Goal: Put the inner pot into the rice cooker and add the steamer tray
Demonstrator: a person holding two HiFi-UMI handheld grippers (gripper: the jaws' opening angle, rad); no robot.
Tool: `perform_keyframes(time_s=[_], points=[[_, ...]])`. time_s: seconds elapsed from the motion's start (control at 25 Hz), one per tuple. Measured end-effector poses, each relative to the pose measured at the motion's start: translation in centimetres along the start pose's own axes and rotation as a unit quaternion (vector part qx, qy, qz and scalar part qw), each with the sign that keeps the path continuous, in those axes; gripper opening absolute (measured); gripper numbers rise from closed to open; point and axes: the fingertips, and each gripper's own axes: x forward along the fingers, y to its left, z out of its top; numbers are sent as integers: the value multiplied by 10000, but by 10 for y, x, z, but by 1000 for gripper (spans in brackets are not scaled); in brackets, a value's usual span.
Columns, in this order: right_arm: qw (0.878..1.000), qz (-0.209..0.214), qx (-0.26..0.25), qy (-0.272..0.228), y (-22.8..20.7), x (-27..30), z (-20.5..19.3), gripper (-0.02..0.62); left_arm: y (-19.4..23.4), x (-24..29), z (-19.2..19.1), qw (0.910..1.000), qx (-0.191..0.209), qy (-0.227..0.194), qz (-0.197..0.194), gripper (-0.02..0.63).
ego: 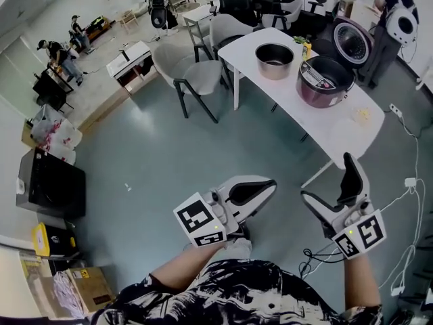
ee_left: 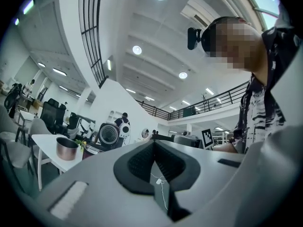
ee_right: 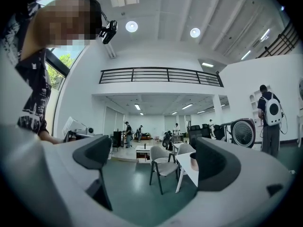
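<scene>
Two claws were in sight; what did they hold?
— Nothing. The left claw (ego: 269, 185) had its jaws pressed together, and the right claw (ego: 328, 178) stood wide apart. Both hung over the floor (ego: 169, 147), well short of the tabletop (ego: 298, 117).
— And the inner pot (ego: 275, 60)?
— It stood upright on that white tabletop, just beside the rice cooker (ego: 325, 81), whose lid (ego: 352, 42) was raised.

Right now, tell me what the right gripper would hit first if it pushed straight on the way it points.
Nothing close: the right gripper, jaws apart, looks over floor toward a grey chair, probably the first thing met. The white table edge sits just right of that line; depth is unclear.
</scene>
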Motion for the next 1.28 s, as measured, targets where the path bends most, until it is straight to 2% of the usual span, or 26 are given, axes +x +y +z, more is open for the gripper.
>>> perform_keyframes(time_s=[0.28,0.72,1.04,1.28], points=[[9999,-72,-127,50,-25,106,3,528,106,4,31,9998,-22,58,-203,5],[9999,-136,-17,56,-115,193,-23,528,218,64,35,9993,-40,172,-317,5],[9996,-196,43,-203,-221,250,-29,528,314,161,45,9973,110,514,-522,5],[9993,-319,136,-100,-282,270,-35,528,357,236,59,9938,171,589,-932,5]])
